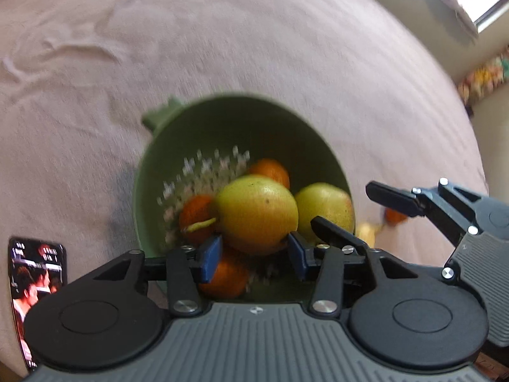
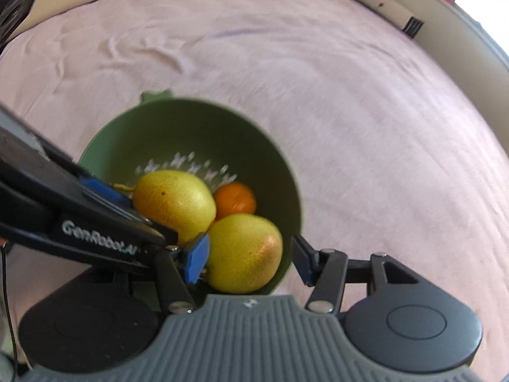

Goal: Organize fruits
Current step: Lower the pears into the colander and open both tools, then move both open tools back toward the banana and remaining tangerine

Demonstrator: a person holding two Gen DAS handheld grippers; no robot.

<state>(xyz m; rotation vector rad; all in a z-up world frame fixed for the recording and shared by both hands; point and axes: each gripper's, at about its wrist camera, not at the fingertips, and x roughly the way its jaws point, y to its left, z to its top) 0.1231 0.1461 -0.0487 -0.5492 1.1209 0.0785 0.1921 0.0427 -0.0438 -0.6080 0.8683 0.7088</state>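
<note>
A green colander (image 1: 178, 146) sits on a bed covered with a pink blanket (image 1: 254, 47), and it holds the fruit. The left wrist view looks into it and shows two yellow-green pears (image 1: 256, 210) side by side, with three oranges (image 1: 270, 170) packed around and under them; the right wrist view shows only the two pears (image 2: 173, 202) and a single orange (image 2: 234, 200), the others being hidden. The left hand-held gripper (image 1: 254, 256) has its blue pads apart on either side of the nearer pear, close to its skin, though whether they press on it cannot be told. The right hand-held gripper (image 2: 251, 259) also stands apart, one pad inside the colander next to the reddish-blushed pear (image 2: 245, 253), the other outside the rim (image 2: 294, 210), so the wall lies between the jaws. Only the left wrist view shows an orange (image 1: 394, 216) and a yellow piece of fruit (image 1: 369, 230) lying on the blanket beyond the colander, and a phone (image 1: 35, 283) with a lit screen at the left edge.
</note>
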